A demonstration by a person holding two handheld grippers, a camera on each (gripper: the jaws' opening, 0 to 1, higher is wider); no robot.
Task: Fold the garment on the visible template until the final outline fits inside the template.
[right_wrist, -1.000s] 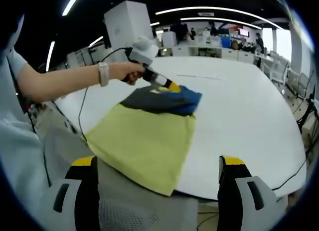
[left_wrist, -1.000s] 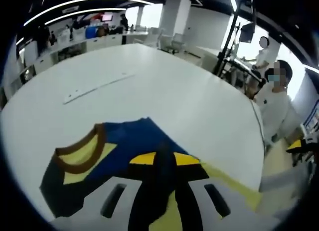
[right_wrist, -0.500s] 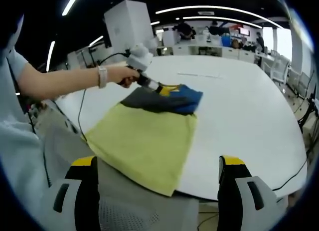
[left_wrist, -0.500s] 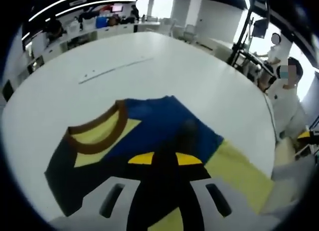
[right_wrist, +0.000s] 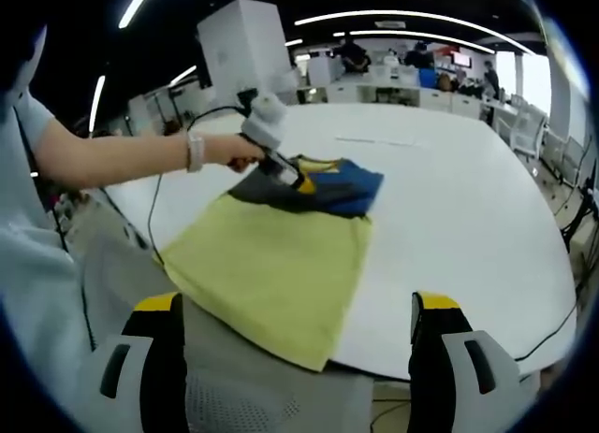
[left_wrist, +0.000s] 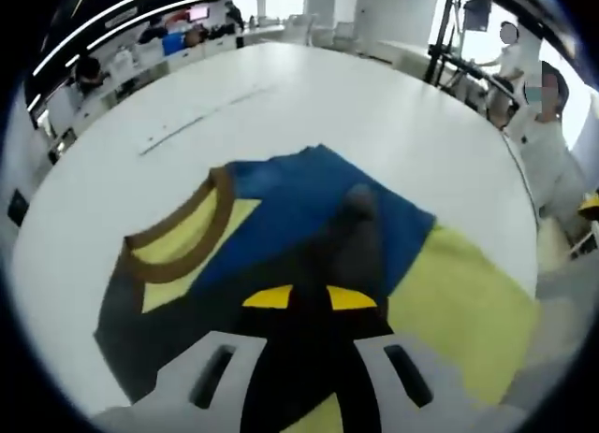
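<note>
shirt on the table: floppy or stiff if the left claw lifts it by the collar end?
Probably floppy: the shirt lies flat and already folds over itself near the collar. Likely light. Its edge overhangs the table, so dragging may slide it off.

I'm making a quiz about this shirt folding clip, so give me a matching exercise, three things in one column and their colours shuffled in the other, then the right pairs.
Things:
1. collar
2. lower part of the garment
3. table

Colours:
A. white
B. brown
C. yellow-green

Pairs: 1-B, 2-C, 3-A
</note>
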